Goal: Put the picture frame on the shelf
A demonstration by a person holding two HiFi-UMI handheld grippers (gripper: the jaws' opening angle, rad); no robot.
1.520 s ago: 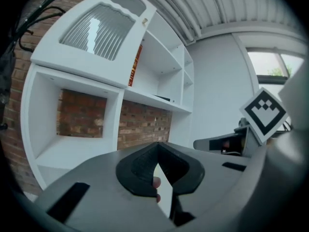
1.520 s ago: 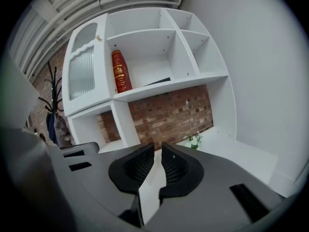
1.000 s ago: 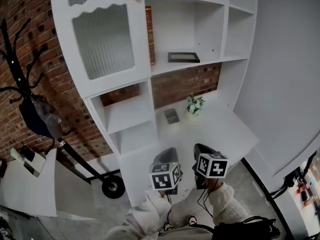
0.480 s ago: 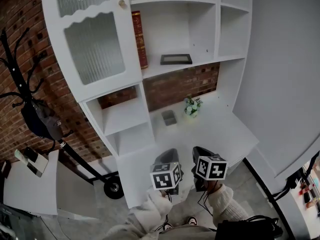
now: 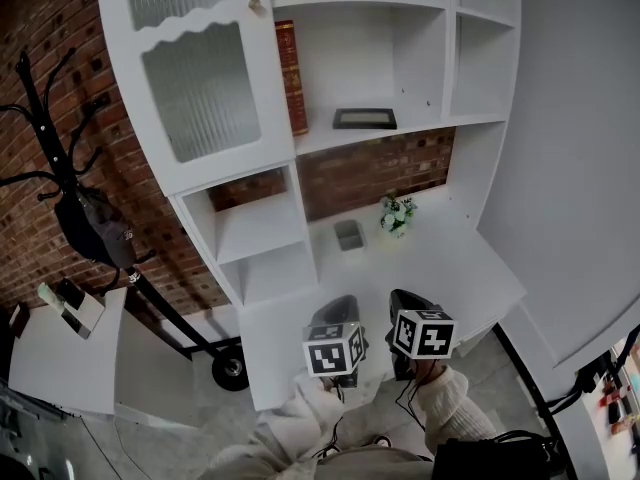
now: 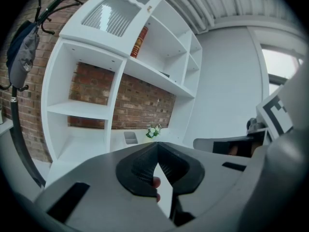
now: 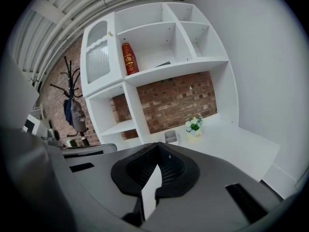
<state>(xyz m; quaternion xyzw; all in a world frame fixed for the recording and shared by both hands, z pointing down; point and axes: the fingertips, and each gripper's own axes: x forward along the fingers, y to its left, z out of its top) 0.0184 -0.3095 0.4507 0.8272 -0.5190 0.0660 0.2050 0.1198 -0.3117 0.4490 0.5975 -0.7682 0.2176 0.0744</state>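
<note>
Left gripper (image 6: pixel 157 148) jaws closed tip to tip, nothing between; right gripper (image 7: pixel 157 149) the same, empty; both held low before the desk (image 5: pixel 445 268); frame (image 5: pixel 365 118) lies flat on the shelf (image 5: pixel 318 135), right of the book (image 5: pixel 291 76), well apart from both grippers.

1. In the head view the whole scene slides back to the right after swinging left half a second ago. The shelf unit (image 5: pixel 470 168) lies close to its place of one second ago.
2. The picture frame (image 5: pixel 364 118) shifts right with its shelf, and so does the red book (image 5: pixel 291 78).
3. The cabinet knob (image 5: pixel 256 6) shows lower in the view than one second ago.
4. The dark bag (image 5: pixel 95 230) on the coat rack and the low white table (image 5: pixel 60 368) show slightly higher.
</note>
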